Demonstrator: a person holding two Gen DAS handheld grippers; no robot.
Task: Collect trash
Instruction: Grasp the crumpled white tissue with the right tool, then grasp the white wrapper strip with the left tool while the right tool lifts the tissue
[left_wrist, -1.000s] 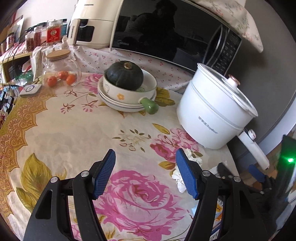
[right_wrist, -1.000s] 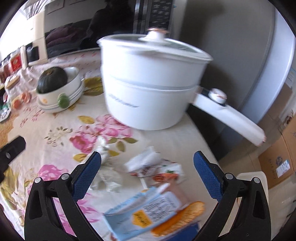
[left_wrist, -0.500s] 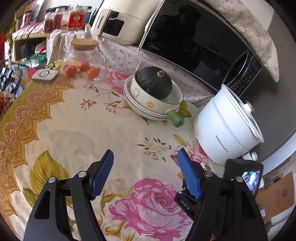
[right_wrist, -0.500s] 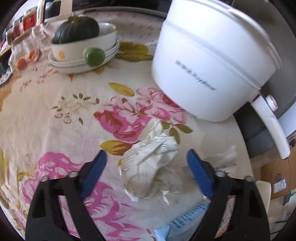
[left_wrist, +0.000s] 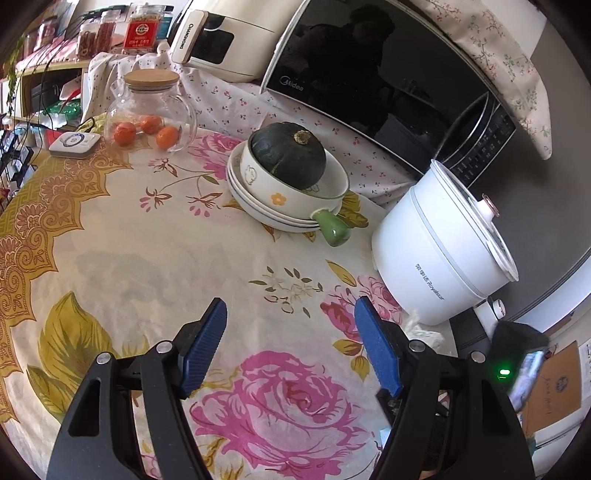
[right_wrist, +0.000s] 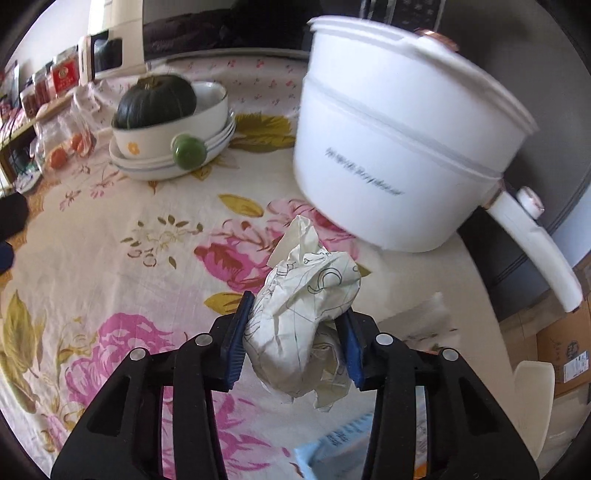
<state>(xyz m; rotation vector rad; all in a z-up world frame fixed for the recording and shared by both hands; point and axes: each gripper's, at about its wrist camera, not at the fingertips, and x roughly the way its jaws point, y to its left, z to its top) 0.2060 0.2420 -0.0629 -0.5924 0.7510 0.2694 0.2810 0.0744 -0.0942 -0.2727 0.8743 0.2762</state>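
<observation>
Right claw (right_wrist: 295, 332) just closing, pinching crumpled paper (right_wrist: 303, 325), left claw (left_wrist: 291, 347) spread, empty

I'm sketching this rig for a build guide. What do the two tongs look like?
Both match: the left tongs and right tongs have matte black angular frames with triangular cut-outs, silver round pivot screws, and flat blue ribbed pads on the inner faces. No cables, sleeves or hands show. A green light glows on the right unit's body.

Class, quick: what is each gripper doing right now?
Left gripper: open, nothing between its jaws.
Right gripper: jaws have just been closing, now shut on the crumpled paper.
</observation>
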